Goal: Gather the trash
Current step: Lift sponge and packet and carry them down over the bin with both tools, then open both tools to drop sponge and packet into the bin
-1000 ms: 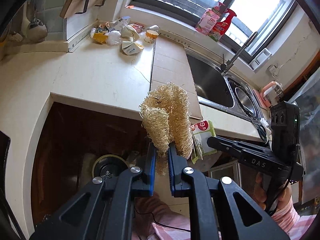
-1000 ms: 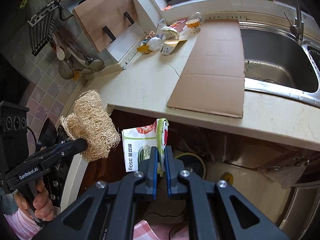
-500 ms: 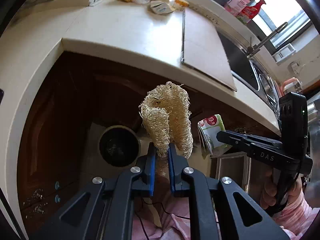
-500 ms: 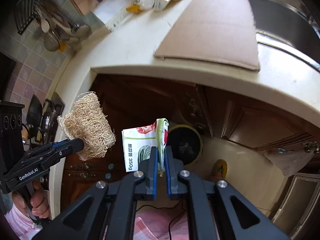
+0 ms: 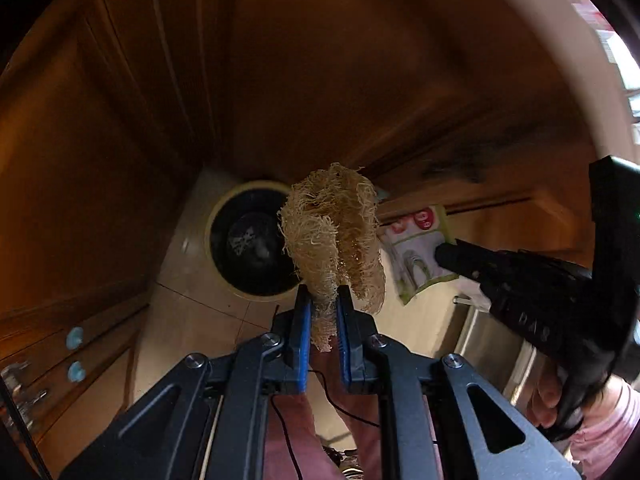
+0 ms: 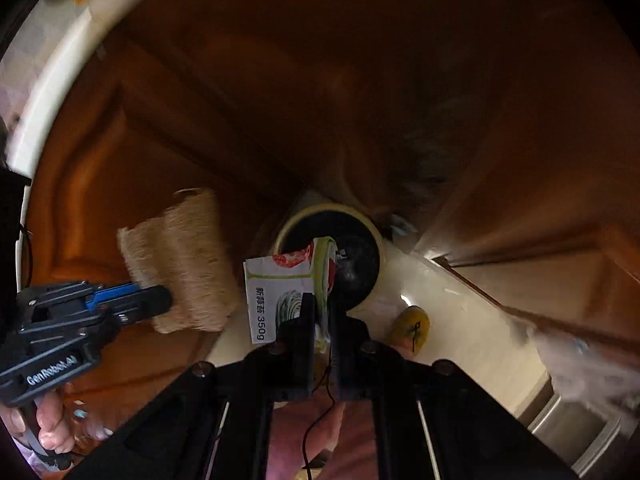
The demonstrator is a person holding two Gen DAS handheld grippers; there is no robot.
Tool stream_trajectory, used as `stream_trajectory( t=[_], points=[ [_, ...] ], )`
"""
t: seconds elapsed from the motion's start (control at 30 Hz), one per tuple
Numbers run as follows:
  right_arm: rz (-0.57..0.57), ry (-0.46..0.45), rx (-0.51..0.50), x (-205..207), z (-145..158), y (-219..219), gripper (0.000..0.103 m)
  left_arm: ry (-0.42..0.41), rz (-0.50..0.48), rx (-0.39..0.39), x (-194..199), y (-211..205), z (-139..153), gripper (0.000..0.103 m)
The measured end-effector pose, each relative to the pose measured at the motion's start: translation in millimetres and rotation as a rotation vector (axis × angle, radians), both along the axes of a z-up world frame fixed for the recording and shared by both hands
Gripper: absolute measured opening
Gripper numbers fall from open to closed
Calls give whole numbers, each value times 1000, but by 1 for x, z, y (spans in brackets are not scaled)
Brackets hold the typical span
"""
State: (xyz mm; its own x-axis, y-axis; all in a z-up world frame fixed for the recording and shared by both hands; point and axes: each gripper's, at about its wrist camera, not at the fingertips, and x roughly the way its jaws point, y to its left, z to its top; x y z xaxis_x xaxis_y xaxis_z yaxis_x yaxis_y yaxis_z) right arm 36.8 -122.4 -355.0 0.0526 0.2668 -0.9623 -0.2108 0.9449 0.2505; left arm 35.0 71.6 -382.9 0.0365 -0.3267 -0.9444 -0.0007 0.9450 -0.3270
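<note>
Left gripper (image 5: 323, 300): aimed steeply down at the floor, jaws pinching the loofah sponge (image 5: 334, 236) by its lower end, so the sponge stands up out of the blue pads.
Right gripper (image 6: 321, 308): also aimed steeply down, jaws pinching the food packet (image 6: 280, 292) at its edge; the packet stands up from the black fingers, printed face to the left.
Hands: the right hand (image 5: 556, 396) wraps the right grip, with a pink striped sleeve behind it; the left hand (image 6: 48, 420) wraps the left grip.
Trash bin (image 5: 256, 240): round, with a pale rim and a dark inside, standing on the tiled floor (image 5: 192, 312) at the foot of the brown cabinet doors (image 5: 320, 60).
Where the trash is: in both views the sponge and the packet hang above the floor, next to or partly in front of the bin's mouth, neither resting on anything.
Tabletop (image 6: 52, 76): only its pale rounded edge shows, high along the frame's border.
Count: two grippers, one sponge, one packet, one bin, two hands.
</note>
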Motion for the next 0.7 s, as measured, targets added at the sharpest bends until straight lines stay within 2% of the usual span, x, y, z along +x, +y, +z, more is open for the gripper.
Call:
stream_trajectory(
  t=[0.07,0.1,0.13,0.2,0.27,0.37,0.7],
  points=[
    [38,10,-6,8,-30,15,12,13,9,25,8,2,-37,14],
    [52,14,-9,13,-45,21,12,7,18,47,12,3,-52,23],
    [69,25,-12,17,-61,28,13,13,21,63,15,3,-67,38],
    [102,60,-48,25,-91,40,18,33,28,118,20,6,-100,53],
    [129,86,-83,32,-113,53,19,52,28,158,22,8,-120,53],
    [154,81,-96,35,-121,61,19,63,42,198,26,13,-135,53],
    [159,29,-98,26,-120,47,21,1,78,246,22,26,-132,53]
  ],
)
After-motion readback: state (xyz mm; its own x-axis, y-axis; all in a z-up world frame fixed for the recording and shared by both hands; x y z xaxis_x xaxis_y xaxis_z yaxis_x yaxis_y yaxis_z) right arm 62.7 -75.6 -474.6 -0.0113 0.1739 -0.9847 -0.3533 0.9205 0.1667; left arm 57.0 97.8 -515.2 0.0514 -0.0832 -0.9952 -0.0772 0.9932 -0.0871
